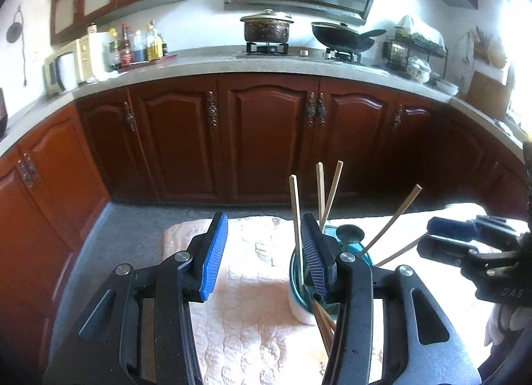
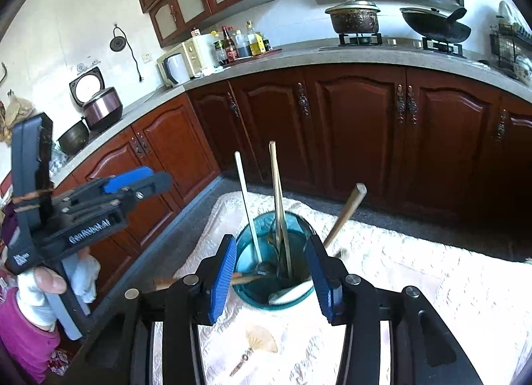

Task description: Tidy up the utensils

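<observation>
- On the pale quilted cloth [image 2: 415, 268] in front of me stands the blue-green glass cup [image 2: 246, 235], and it is already full of utensils: chopsticks [image 2: 277, 192] upright, a wooden-handled tool [image 2: 345, 212] leaning out to the right, a dark ladle or spoon down inside.
- I judge the task close to done: I see no loose utensil lying on the cloth in either view, though the parts under the rigs are hidden.
- My right gripper [image 2: 272, 277] stands partly open and empty, the cup just ahead, showing between the blue pads; nothing presses on either pad.
- My left gripper [image 1: 262, 258] is likewise partly open with nothing in it; only cloth shows in its gap.
- From the left wrist view the cup [image 1: 362, 255] sits just behind the right-hand finger, off the gap, chopsticks [image 1: 296, 212] fanning above it.
- What's left, I'd say: perhaps straightening the leaning sticks, then backing off.
</observation>
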